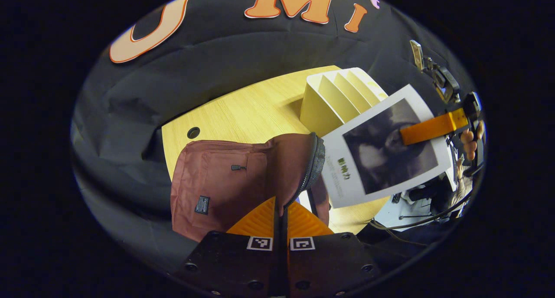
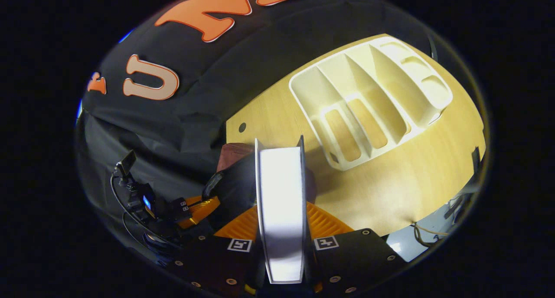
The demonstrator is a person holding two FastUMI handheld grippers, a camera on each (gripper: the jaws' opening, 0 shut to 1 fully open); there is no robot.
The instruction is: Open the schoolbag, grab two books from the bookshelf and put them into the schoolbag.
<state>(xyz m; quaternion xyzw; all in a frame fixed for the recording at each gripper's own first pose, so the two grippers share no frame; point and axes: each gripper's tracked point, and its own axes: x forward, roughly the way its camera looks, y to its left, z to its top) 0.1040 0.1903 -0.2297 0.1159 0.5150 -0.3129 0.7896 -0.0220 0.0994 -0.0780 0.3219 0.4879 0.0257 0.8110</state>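
In the left gripper view, the left hand-held gripper (image 1: 281, 211) is pinched tight on the open edge of the bag (image 1: 225, 181), which lies on the tabletop (image 1: 251, 111). Right of the bag, the right hand-held gripper (image 1: 416, 134) holds a book (image 1: 383, 148) up in front of the shelf (image 1: 334, 98).

In the right gripper view, the right hand-held gripper (image 2: 282, 228) squeezes the book (image 2: 281, 211) on both sides. The shelf (image 2: 373, 94) lies far right. The bag (image 2: 232, 152) peeks out behind the book.

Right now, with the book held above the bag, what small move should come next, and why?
Probably lower the book into the schoolbag. The right gripper clamps it beside the mouth, which the left gripper holds up by its zipper edge.
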